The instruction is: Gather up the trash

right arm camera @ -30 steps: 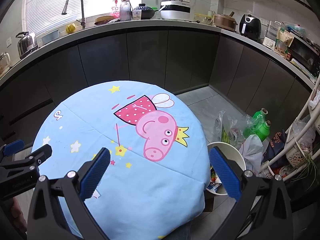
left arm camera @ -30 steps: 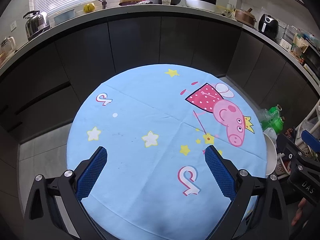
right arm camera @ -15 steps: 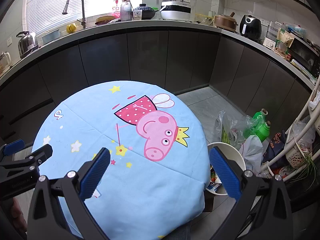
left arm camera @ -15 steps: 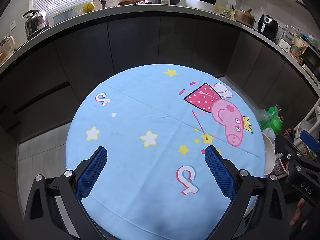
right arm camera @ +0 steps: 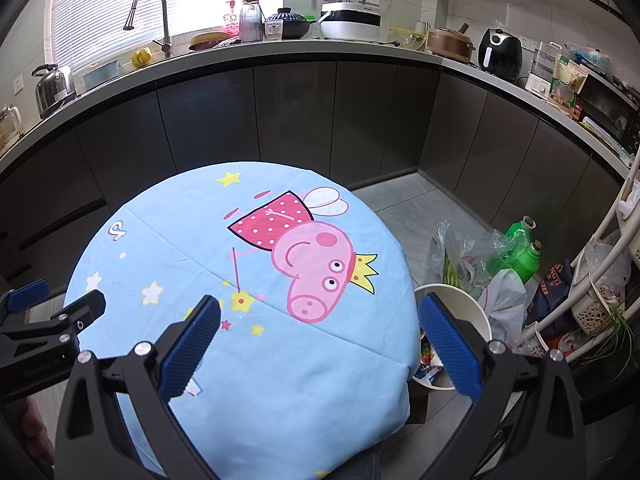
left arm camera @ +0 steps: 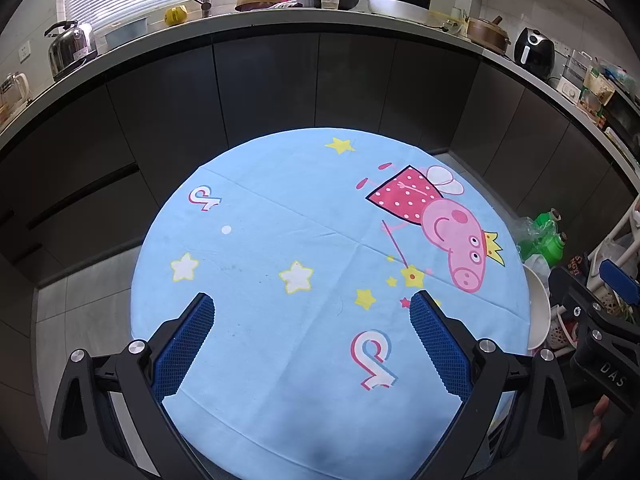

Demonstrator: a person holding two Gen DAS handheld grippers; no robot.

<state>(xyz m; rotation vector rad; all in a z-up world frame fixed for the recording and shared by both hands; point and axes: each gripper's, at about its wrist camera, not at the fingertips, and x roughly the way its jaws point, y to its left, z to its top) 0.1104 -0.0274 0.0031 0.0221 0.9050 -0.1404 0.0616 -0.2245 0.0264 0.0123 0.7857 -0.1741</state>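
A round table (left arm camera: 280, 208) under a light blue cartoon-pig cloth (right arm camera: 208, 240) fills both wrist views, and I see no loose trash lying on it. My left gripper (left arm camera: 310, 308) hovers open over the table's near side with nothing between its blue pads. Further right, my right gripper (right arm camera: 318, 310) is open too, above the table's right edge. A white waste bin (right arm camera: 468, 304) stands on the floor to the right of the table, with colourful wrappers inside. The same bin's rim (left arm camera: 538, 312) shows at the table's right edge in the left wrist view.
Clear plastic bags and green bottles (right arm camera: 520, 248) lie on the floor beyond the bin. A white rack with baskets (right arm camera: 600, 280) stands at the far right. Dark cabinets and a cluttered counter (right arm camera: 280, 46) curve behind the table. Grey floor tiles (right arm camera: 412, 204) show between table and cabinets.
Almost nothing differs; the left wrist view drifts very slightly, and both grippers stay open and empty above the table.
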